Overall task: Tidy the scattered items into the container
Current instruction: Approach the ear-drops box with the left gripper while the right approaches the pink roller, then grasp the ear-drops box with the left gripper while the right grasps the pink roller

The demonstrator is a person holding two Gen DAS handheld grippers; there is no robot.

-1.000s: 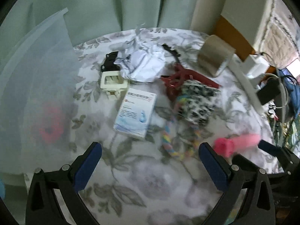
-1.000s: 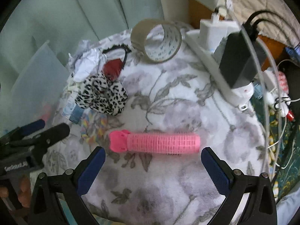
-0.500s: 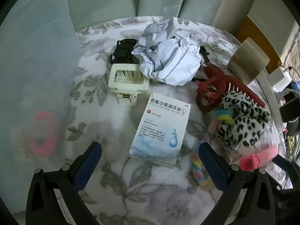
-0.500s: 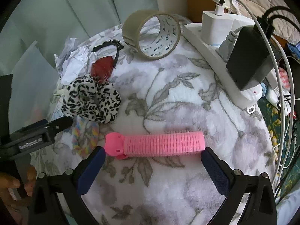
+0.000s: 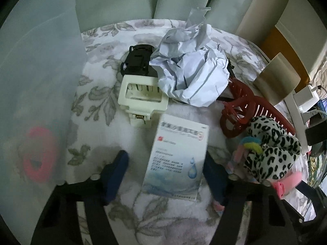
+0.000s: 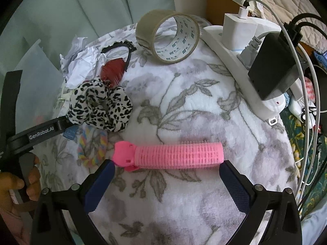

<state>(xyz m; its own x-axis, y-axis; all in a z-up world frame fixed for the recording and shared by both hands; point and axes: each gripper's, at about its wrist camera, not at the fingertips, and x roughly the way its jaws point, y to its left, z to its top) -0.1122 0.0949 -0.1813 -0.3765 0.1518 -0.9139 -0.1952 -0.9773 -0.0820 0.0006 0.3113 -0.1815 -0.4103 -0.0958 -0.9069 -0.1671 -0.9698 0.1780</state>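
Closing around the medicine box (image 5: 179, 159), the left gripper (image 5: 165, 163) has one blue pad against the box's right edge, while its other pad (image 5: 117, 171) stands clear of the left edge, so the box lies between the jaws but is not yet pinched. The box rests flat on the floral cloth (image 5: 98, 106). Taking this box as the landmark: just beyond its far end sits a cream hair claw (image 5: 141, 100), and past that a black clip (image 5: 138, 62). Beyond the box and slightly right lies a crumpled paper (image 5: 194, 69), overlapping the cream claw's corner. To the box's right a red hair claw (image 5: 243, 118) lies on the cloth, with a leopard-print scrunchie (image 5: 271, 153) nearer the camera beside it and a pastel twisted hair tie (image 5: 251, 143) peeking out from under the scrunchie. Farther right stands a roll of brown tape (image 5: 276, 81). Well to the left of the box rises the translucent container (image 5: 40, 81); a pink ring shape (image 5: 38, 159) shows dimly through its wall.

The right gripper (image 6: 167, 175) stands wide, its pads either side of a pink hair roller (image 6: 169, 153) that lies crosswise on the cloth; whether the pads touch the roller's ends cannot be told. In the right wrist view a white power strip (image 6: 224, 47) with chargers runs along the cloth's far right edge, and a hand (image 6: 18, 183) holds the left gripper's handle at lower left.
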